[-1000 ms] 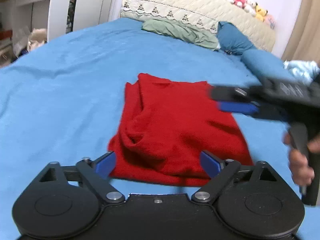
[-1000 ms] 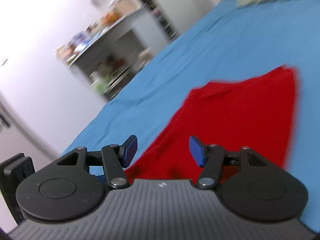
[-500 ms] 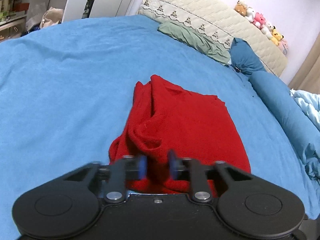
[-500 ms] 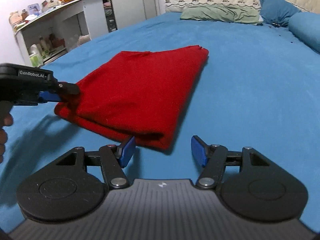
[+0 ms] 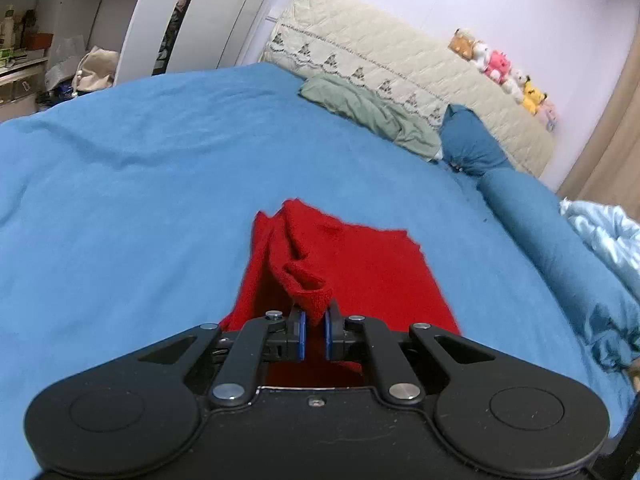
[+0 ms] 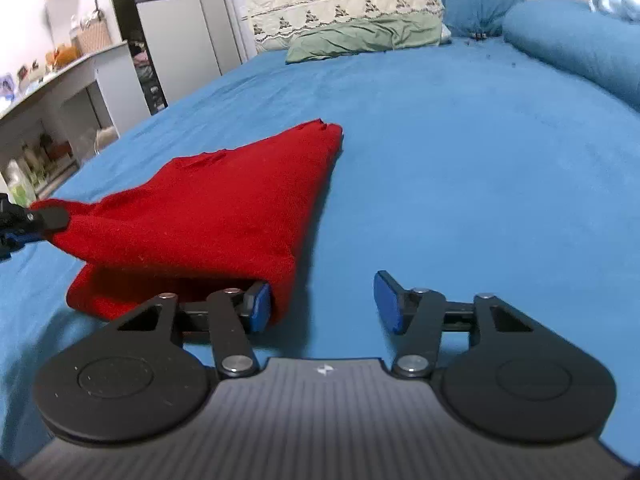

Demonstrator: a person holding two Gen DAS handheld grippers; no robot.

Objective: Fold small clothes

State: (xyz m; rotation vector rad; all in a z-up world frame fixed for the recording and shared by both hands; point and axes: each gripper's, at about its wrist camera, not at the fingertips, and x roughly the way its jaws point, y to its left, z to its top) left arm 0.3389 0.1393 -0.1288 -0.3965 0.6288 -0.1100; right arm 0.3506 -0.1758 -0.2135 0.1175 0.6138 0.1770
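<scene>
A red knitted garment (image 5: 360, 264) lies folded on the blue bed cover (image 5: 120, 208). My left gripper (image 5: 313, 334) is shut on the garment's near left corner and holds it lifted off the bed. In the right wrist view the garment (image 6: 224, 212) rises to the left, where the left gripper (image 6: 24, 224) pinches it. My right gripper (image 6: 322, 300) is open at the garment's near right corner; its left finger (image 6: 258, 304) touches the cloth and nothing is between the jaws.
A green pillow (image 5: 368, 112), a blue pillow (image 5: 472, 144) and a blue bolster (image 5: 560, 248) lie by the quilted headboard (image 5: 400, 68) with plush toys (image 5: 504, 72). A light blue blanket (image 5: 604, 236) is at the right. White shelves (image 5: 60, 40) stand left of the bed.
My left gripper closed on the garment's near corner and raised it. My right gripper swung around from over the garment to its near right corner, staying open.
</scene>
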